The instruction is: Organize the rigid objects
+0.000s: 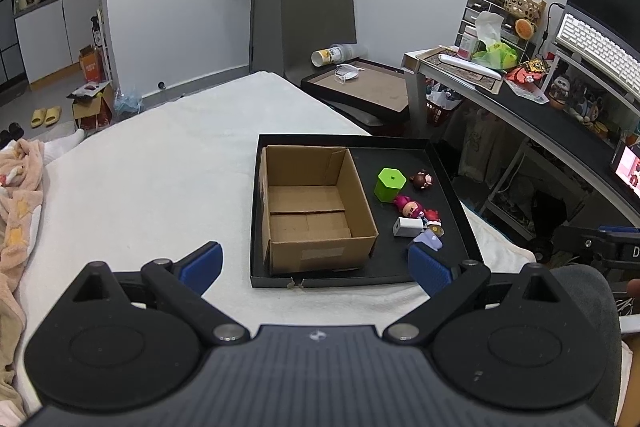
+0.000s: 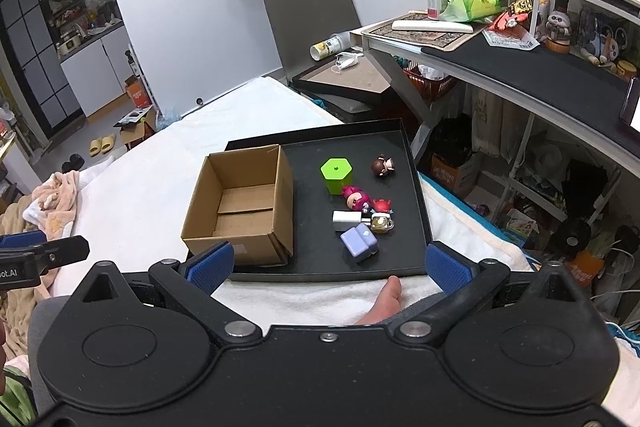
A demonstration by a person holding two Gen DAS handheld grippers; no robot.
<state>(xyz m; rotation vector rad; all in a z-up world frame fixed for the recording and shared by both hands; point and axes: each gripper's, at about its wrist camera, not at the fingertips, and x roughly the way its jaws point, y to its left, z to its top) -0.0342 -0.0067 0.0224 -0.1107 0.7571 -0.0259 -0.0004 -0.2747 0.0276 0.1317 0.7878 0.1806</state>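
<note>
- Left wrist view has the left gripper [image 1: 314, 267] hanging back over the bed [image 1: 160, 163], fingers [image 1: 202, 265] spread wide with nothing between them. Looks like it's just waiting its turn.
- Black tray [image 1: 360, 277] sits on the bed with an empty cardboard box [image 1: 316, 203] in its left half. The toys are bunched in the right half: green pot [image 1: 390, 184], brown figure [image 1: 422, 179], pink figure [image 1: 408, 207], white charger [image 1: 408, 227]. My guess is the box is where they're meant to end up, so it's parked right beside them.
- Right wrist view: right gripper [image 2: 330, 265] also wide open and empty, lined up nearer the toys, so it seems the likelier one to pick first.
- That view shows the lilac block [image 2: 359, 241] whole plus a small gold charm [image 2: 382, 223] and red figure [image 2: 382, 205]; from the left, a finger half hides the block.
- It also shows a bare foot [image 2: 388, 297] on the bed just short of the tray.
</note>
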